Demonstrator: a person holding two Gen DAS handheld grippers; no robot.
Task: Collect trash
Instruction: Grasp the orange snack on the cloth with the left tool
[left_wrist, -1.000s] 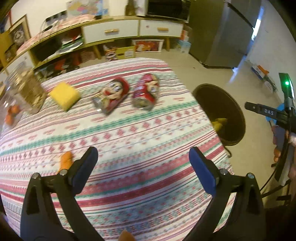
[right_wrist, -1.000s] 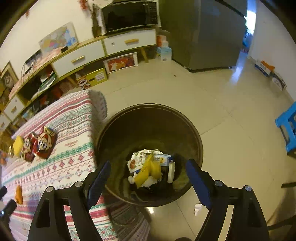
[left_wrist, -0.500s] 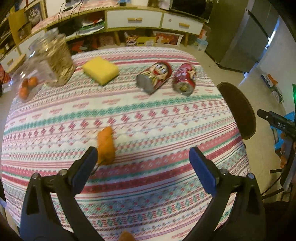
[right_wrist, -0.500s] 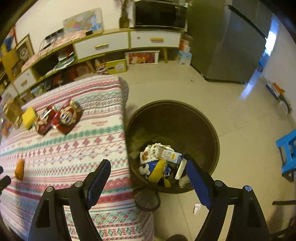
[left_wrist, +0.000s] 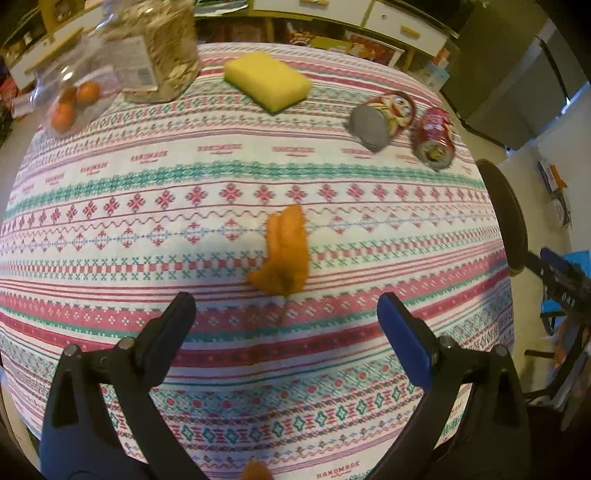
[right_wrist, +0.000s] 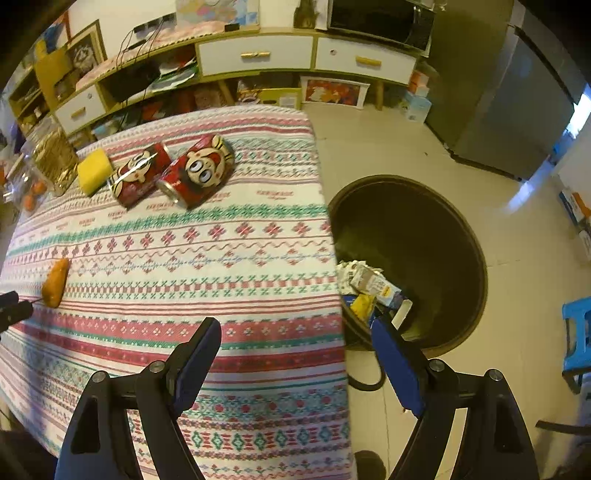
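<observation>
An orange peel (left_wrist: 284, 251) lies on the patterned tablecloth (left_wrist: 184, 177), just beyond my open, empty left gripper (left_wrist: 286, 317); the peel also shows in the right wrist view (right_wrist: 55, 282). Two red cartoon cans (left_wrist: 384, 116) (left_wrist: 436, 138) lie on their sides at the far right; both show in the right wrist view (right_wrist: 138, 177) (right_wrist: 199, 171). My right gripper (right_wrist: 295, 350) is open and empty over the table's right edge. The dark round trash bin (right_wrist: 443, 221) stands on the floor to the right, with trash (right_wrist: 369, 288) inside.
A yellow sponge (left_wrist: 267, 81), a glass jar of seeds (left_wrist: 159, 55) and a bag of oranges (left_wrist: 72, 101) sit at the table's far side. A TV cabinet (right_wrist: 258, 55) and a fridge (right_wrist: 517, 92) stand behind. A blue stool (right_wrist: 576, 332) is at far right.
My left gripper has swung left and closer to the orange peel, which now lies between its fingers' line. My right gripper has moved left from over the bin to the table edge.
</observation>
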